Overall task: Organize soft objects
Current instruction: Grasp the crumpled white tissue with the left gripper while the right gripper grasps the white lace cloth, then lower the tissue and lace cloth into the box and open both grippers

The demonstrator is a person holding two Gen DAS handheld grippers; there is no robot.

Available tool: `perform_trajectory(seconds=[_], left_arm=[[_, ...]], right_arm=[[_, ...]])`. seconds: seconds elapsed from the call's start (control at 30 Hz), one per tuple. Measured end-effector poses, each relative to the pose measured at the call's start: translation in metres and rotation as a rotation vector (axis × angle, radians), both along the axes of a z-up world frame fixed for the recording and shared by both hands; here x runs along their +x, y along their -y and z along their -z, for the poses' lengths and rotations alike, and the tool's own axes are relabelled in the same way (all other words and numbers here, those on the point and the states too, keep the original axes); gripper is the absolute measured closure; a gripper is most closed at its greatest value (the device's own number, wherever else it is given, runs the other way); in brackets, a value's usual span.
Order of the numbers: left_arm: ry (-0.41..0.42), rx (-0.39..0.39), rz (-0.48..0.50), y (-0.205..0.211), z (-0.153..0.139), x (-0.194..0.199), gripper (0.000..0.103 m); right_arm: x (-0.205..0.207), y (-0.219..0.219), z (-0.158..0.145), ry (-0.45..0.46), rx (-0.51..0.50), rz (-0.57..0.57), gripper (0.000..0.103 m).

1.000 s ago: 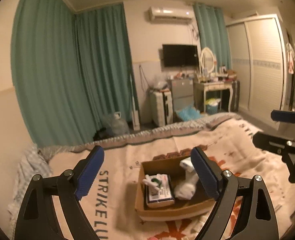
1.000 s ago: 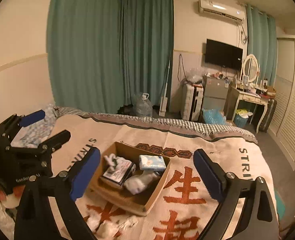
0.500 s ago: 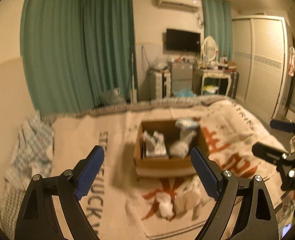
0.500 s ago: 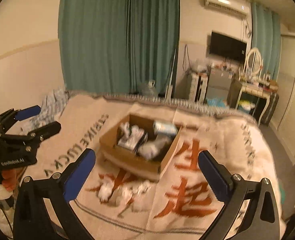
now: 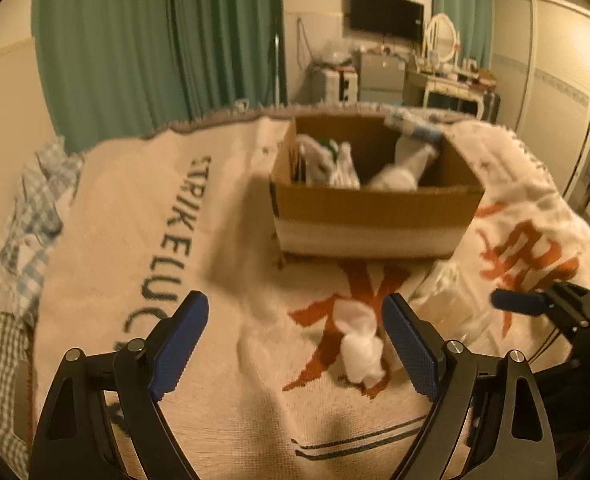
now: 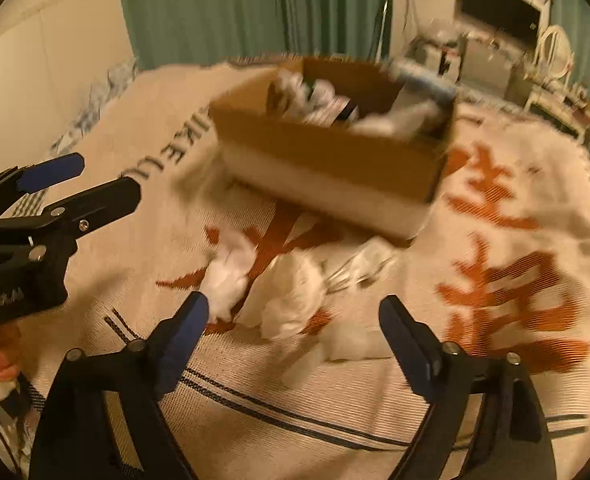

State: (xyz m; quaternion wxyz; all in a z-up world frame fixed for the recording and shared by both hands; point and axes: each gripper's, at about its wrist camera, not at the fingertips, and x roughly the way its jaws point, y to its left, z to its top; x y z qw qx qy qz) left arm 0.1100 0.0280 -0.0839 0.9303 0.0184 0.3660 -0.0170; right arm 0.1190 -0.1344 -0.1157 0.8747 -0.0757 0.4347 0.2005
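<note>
Black gripper frames (image 5: 295,344) – blue ribbed fingers (image 5: 181,344), silver screws.

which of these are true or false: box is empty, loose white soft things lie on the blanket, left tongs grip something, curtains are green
1. The cardboard box is empty. False: white soft items and packets sit inside.
2. Loose white soft things lie on the blanket in front of the box. True.
3. The left tongs grip something. False: they are open, holding nothing.
4. The curtains are green. True.
</note>
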Motion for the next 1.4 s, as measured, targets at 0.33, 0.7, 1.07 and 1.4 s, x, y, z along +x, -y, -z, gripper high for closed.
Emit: perform_trajectory(seconds=[0.33,0.7,1.07,1.4], left_arm=[[-0.151,0.004,0.002,0.006,0.050,0.020,0.013],[-0.254,0.007,0.103,0.044,0.083,0.029,0.032],[-0.261,-0.039,0.133,0.046,0.077,0.009,0.068],[-0.157,-0.054,0.145,0.049,0.030,-0.030,0.070]], right_arm=[[0.018,0.001,0.031,-0.036,0.012,-0.012,0.088],[0.017,0.047,-0.013,0.062,0.117,0.073,0.089],[0.001,0.067,-0.036,0.119,0.120,0.115,0.089],[-0.040,0.075,-0.073,0.195,0.120,0.115,0.089]])
